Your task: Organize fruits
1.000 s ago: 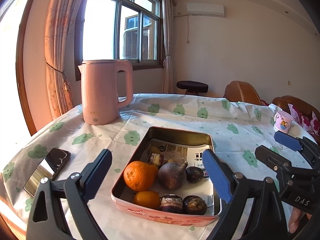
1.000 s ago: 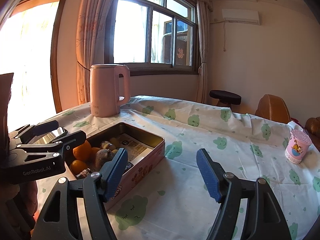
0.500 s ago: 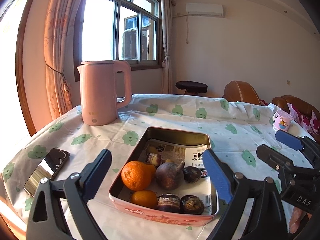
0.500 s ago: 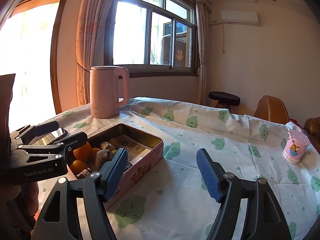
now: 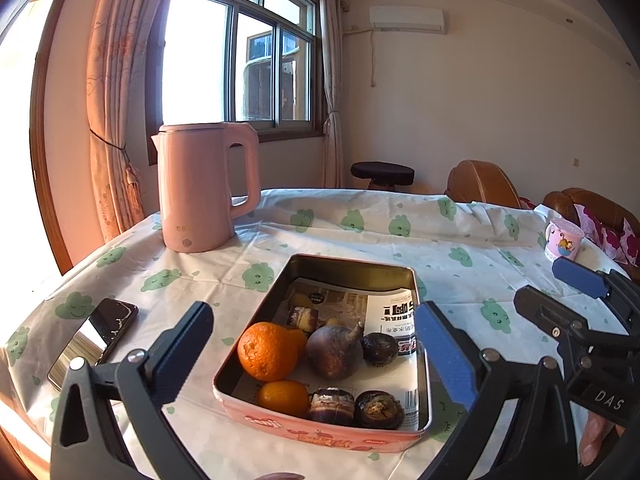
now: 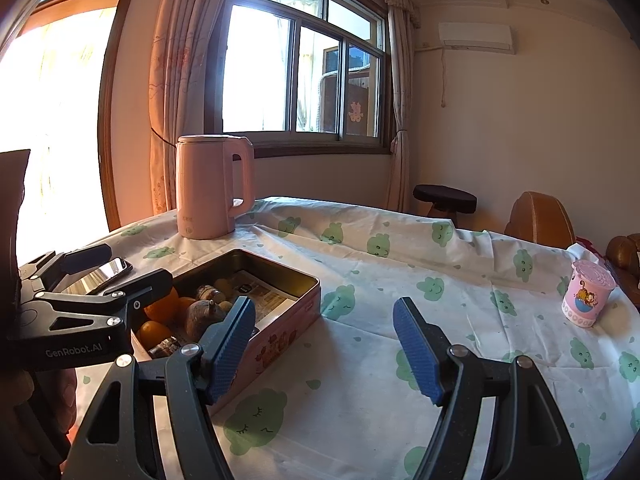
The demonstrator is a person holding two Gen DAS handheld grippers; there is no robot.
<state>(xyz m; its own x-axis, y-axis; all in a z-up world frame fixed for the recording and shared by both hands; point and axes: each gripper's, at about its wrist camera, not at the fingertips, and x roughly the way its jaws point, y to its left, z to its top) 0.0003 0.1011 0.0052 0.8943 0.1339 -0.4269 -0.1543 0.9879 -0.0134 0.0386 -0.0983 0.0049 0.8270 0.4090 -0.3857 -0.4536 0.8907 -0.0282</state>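
Note:
A pink metal tin (image 5: 352,268) lined with printed paper sits on the table. In it lie a big orange (image 5: 266,352), a small orange (image 5: 282,398), a purple-brown root (image 5: 334,352) and dark round fruits (image 5: 380,348). My left gripper (image 5: 312,316) hovers over the tin's near end. Its jaws are opening, and nothing is between the pads. It also shows in the right wrist view as the left gripper (image 6: 124,268), above the tin (image 6: 280,268). My right gripper (image 6: 323,308) stands open and empty above bare cloth to the right of the tin, also seen as the right gripper (image 5: 560,292).
A pink kettle (image 5: 200,184) stands at the back left. A phone (image 5: 96,340) lies near the left edge. A pink cup (image 6: 586,300) stands far right. The cloth with green prints (image 6: 440,288) covers the table. A stool (image 6: 444,194) and brown chairs (image 6: 538,216) are behind.
The left gripper's fingers have spread a little wider apart. Both hands and everything on the table stay where they were.

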